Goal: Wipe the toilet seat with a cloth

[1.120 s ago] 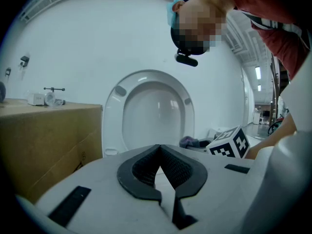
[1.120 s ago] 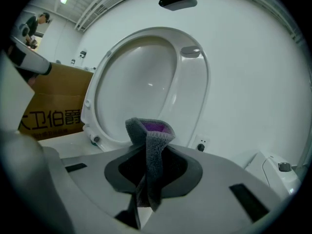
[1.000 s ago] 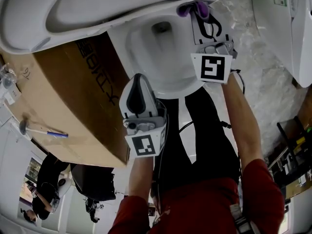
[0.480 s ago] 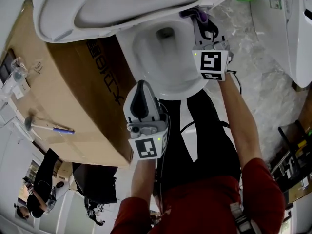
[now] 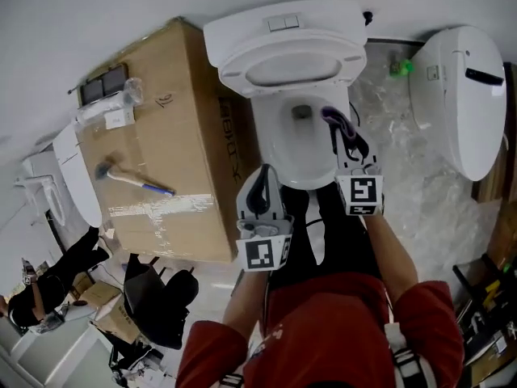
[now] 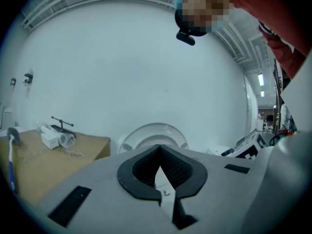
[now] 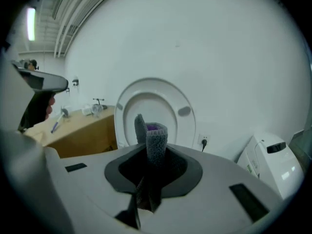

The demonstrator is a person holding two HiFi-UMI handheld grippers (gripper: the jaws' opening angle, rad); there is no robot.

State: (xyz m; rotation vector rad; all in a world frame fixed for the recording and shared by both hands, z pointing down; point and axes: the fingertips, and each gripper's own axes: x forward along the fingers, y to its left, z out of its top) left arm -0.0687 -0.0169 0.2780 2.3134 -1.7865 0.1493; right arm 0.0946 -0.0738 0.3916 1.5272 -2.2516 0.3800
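Both grippers have come up off the bowl rim since the earlier frames, and the head view has pulled back, so the whole toilet (image 5: 303,148) is now in frame. The left gripper (image 5: 262,186) has its jaws closed with nothing between them. The right gripper (image 5: 349,145) has its jaws clamped on the cloth (image 5: 333,117), a grey and purple wad that sticks up past the tips, above the bowl and touching nothing.

Progress: the toilet seat (image 5: 233,76) stands raised against the tank and the cloth is off the porcelain. This looks like the end of the wiping or a pause in it. Whether the seat is clean cannot be told. At most, a further pass and setting the cloth down are left.

Counts: two grippers, one cloth, one cardboard box (image 5: 161,136), one hammer (image 5: 129,178) on the box, and a second toilet (image 5: 456,95) to the right.
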